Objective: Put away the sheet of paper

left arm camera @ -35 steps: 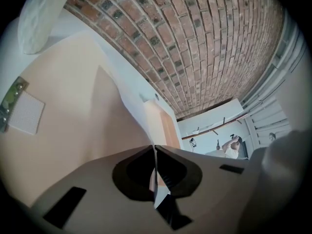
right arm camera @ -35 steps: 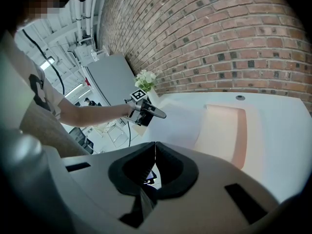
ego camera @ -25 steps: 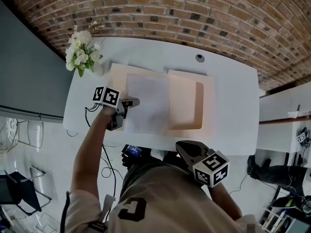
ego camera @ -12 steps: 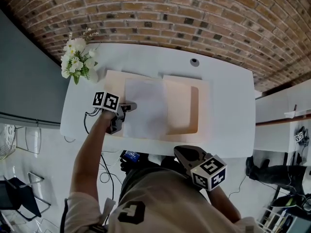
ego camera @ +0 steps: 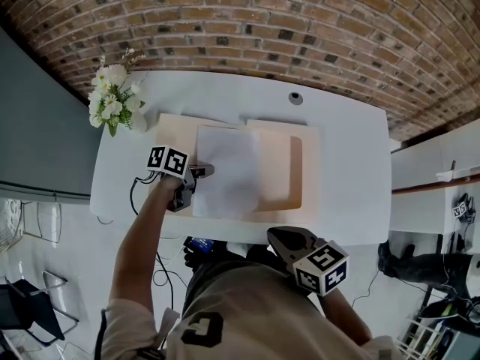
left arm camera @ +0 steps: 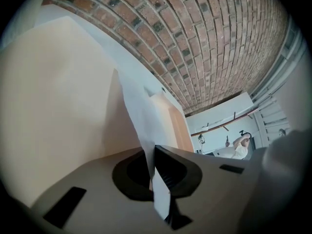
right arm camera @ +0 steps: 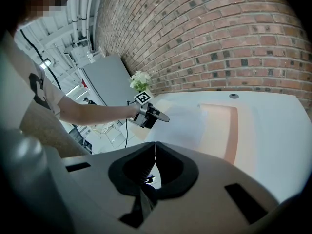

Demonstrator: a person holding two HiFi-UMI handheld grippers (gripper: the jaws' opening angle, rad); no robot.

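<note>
Brick wall (ego camera: 300,21) backs a white worktop (ego camera: 352,163) where a beige folder (ego camera: 294,172) lies open, with the sheet of paper (ego camera: 225,172) over its left half and middle. The left gripper (ego camera: 204,170) has its fingers pinched on the paper's left edge. The right gripper (ego camera: 283,236) hangs off the worktop's near edge, fingers together on nothing.

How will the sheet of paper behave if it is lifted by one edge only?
Probably floppy: in the left gripper view the sheet of paper curves away from the left claw that pinches it. Likely very light, so it may flutter or slide on the smooth folder.
</note>
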